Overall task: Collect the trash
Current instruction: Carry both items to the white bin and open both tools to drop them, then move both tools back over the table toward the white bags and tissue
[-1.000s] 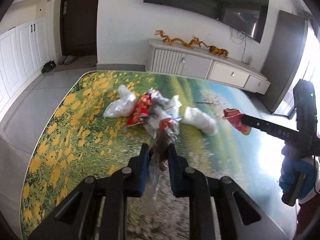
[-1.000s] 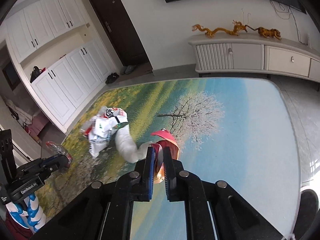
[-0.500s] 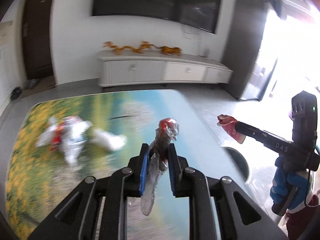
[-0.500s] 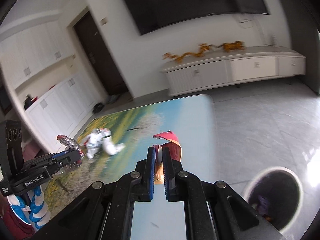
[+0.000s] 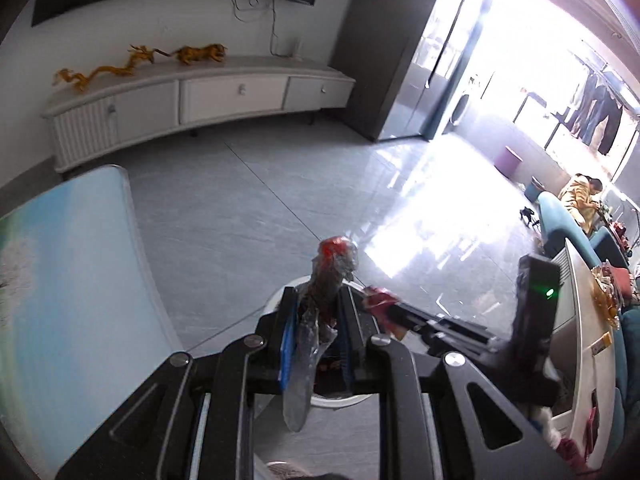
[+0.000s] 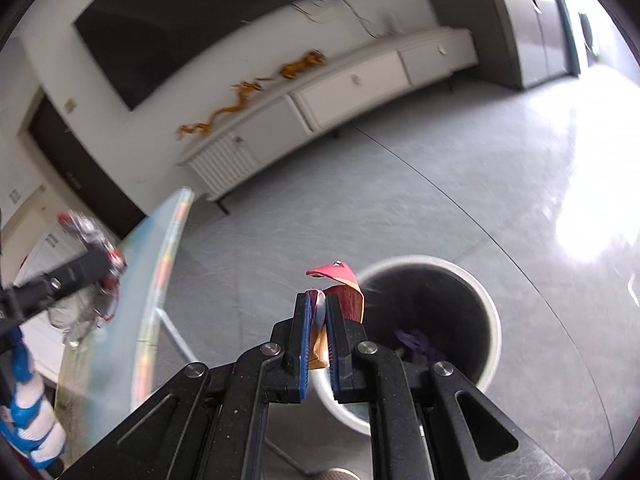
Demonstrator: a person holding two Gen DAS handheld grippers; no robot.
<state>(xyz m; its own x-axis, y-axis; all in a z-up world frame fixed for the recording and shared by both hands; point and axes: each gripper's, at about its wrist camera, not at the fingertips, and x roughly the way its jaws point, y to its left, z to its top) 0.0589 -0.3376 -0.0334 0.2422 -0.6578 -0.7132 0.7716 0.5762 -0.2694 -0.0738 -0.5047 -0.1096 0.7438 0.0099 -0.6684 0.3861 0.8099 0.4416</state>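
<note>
While the left hand-held gripper (image 5: 316,320) is clamped on a crumpled clear-and-red wrapper (image 5: 326,284) at lower centre of its frame, the right hand-held gripper (image 6: 318,320) is clamped on a red-and-orange wrapper (image 6: 340,288). Both wrappers hang above the white trash bin (image 6: 486,304) on the grey floor (image 6: 400,200), right of the desk (image 5: 72,280).

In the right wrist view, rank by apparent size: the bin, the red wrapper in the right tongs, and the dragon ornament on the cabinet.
1. Bin: largest.
2 and 3. Dragon ornament and red wrapper: unsure. The ornament spans longer but thinner and stands far off; the wrapper sits close to the camera, partly hidden between the right tongs.
</note>
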